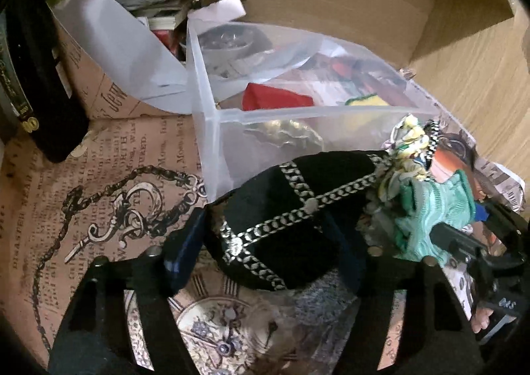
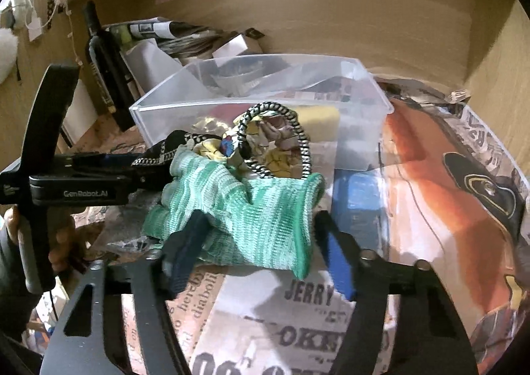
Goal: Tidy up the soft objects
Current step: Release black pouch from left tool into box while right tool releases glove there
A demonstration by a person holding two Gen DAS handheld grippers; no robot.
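Between my left gripper's point(image 1: 265, 239) blue pads sits a black cloth with a silver chain print point(image 1: 285, 209). Jaws are spread wide, one pad on each side of it; I can't tell from the left wrist view if either pad is touching the fabric.

Right gripper point(image 2: 261, 247) also has its jaws apart, straddling a green knit glove point(image 2: 251, 222). Left pad point(image 2: 185, 252) overlaps the glove's edge, right pad point(image 2: 338, 265) stands just clear of the cuff. No clamp on it. In the left wrist view the same glove point(image 1: 434, 209) lies just right of the black cloth, with the right gripper's point(image 1: 470, 246) black body coming in over it.

A bundle of printed fabric scraps tied with a black-and-white cord point(image 2: 275, 140) rests on the glove's far edge, against the front wall of a clear plastic bin point(image 2: 364, 130). The bin holds something red point(image 1: 275, 97) and something yellow point(image 2: 318, 123); the rest is too blurred to name.

Everything sits on newsprint-style paper point(image 1: 109, 176) with a pocket-watch drawing. A dark bottle point(image 2: 102, 67) stands left of the bin, beside a stack of papers point(image 2: 172, 34). The left gripper's body point(image 2: 79, 189) shows in the right wrist view, its tip reaching the black cloth point(image 2: 159, 150). Wooden panels point(image 2: 364, 17) wall in the back and right.
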